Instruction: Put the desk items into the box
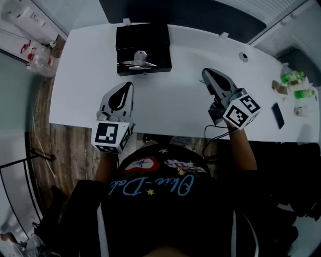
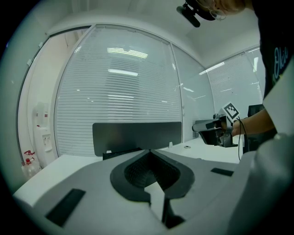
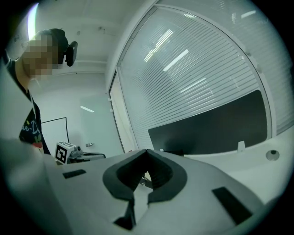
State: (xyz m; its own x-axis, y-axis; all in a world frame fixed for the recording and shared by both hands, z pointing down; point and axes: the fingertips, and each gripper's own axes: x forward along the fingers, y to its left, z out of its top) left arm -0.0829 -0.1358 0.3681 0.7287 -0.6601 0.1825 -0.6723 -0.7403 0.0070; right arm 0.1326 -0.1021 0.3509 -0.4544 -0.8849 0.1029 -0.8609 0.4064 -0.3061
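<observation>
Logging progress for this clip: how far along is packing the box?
Done: metal items lie in the black box. In hand: nothing; left tool and right tool are shut, empty. Left: perhaps the phone and green items at the desk's right end.

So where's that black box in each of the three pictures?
Head view: the black box is at the top, left of centre, on the white desk, with silvery things inside.
Left gripper view: a thin dark sliver left of centre, under the dark panel.
Right gripper view: seemingly the dark edge near centre, under the panel.
Shared landmark: that dark panel behind the desk.
</observation>
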